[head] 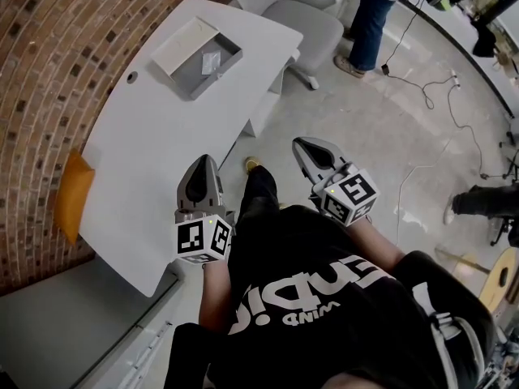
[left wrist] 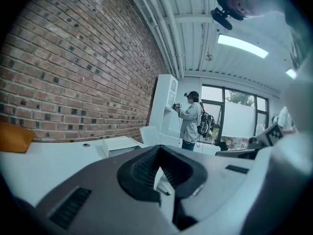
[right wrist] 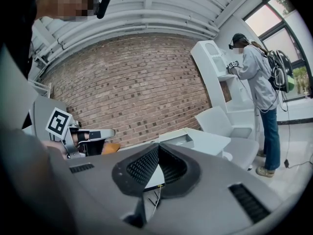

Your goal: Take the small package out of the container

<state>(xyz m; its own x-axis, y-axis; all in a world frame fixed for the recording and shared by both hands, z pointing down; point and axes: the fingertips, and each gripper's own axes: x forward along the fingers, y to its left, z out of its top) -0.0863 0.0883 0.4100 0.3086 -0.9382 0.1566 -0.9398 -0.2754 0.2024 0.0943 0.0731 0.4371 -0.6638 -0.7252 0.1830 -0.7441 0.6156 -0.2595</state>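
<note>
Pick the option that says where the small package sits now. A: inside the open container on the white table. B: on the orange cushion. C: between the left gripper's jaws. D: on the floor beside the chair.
A: the head view shows the small package lying inside the container on the white table.

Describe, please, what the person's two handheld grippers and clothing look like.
The left gripper and right gripper are matching grey plastic wedges with black ribbed pads, each carrying a white cube of black square markers. The person wears a black T-shirt printed in white.
</note>
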